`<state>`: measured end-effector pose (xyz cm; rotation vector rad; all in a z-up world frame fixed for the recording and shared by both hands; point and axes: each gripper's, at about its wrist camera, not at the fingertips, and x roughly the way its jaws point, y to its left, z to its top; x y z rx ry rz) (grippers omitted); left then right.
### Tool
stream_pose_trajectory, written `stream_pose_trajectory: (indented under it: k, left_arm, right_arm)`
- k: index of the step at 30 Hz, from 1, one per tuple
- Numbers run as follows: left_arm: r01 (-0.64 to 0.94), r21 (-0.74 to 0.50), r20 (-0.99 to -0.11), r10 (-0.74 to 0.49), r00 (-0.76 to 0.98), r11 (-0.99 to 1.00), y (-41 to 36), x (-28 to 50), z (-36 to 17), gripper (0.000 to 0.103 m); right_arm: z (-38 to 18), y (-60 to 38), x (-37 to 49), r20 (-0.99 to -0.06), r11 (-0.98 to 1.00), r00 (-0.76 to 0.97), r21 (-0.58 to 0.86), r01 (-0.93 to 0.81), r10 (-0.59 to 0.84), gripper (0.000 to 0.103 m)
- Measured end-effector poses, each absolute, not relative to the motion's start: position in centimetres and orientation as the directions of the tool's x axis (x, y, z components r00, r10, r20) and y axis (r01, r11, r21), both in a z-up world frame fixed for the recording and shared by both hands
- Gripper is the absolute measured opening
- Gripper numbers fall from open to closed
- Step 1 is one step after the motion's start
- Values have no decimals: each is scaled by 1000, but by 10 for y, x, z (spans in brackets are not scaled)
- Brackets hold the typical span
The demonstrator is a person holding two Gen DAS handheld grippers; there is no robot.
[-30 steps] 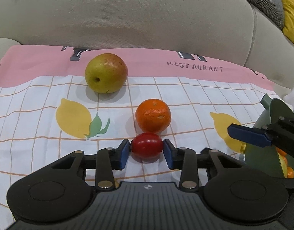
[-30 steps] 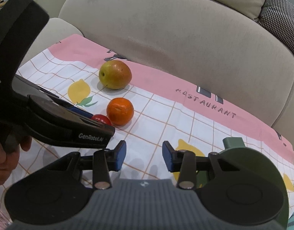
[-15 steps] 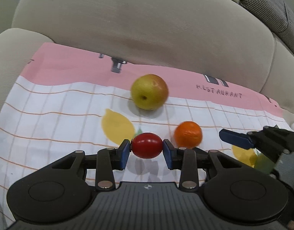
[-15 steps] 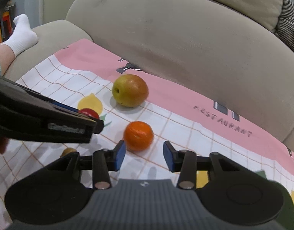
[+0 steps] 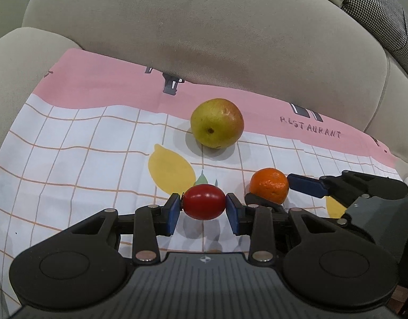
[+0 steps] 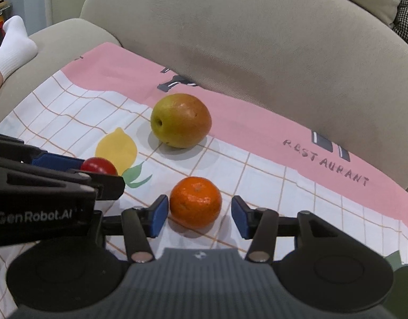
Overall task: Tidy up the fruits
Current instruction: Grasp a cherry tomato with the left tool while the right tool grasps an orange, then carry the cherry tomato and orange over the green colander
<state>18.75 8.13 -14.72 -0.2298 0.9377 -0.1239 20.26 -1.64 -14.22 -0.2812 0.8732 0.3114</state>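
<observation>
On cloth [image 5: 71,159] — left gripper [image 5: 203,211] clamps tomato [image 5: 204,205] | right gripper [image 6: 200,216] straddles orange [image 6: 195,202]

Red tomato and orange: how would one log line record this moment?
left gripper: shut on red tomato | right gripper: open around orange | pear: on cloth

Each claw is matte black plastic: two round discs at the base, a ribbed grey centre plate with a small compass-like mark, and silver rivets on the linkage bars. The left claw [image 5: 204,210] and right claw [image 6: 200,212] carry blue pads [image 5: 173,212]. White "GenRobot.AI" lettering marks one side, at the left of the frame. A white sock [image 6: 12,45] covers a foot at upper left.
</observation>
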Motion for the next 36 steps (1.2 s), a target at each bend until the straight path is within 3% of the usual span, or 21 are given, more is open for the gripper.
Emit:
stream_pose_trajectory:
  k: [6,36]
  left_arm:
    - [-3,-245,-786,-197,585,969,82,187,-148,41]
    - [34,-261,-753,-226,618,965,76,155,-123,41]
  right_arm:
    - [-147,-15,206,-790,921,595,-108,-374,149,42]
    - [-106,-33,148,-779,907,598,-93,-411,191,40]
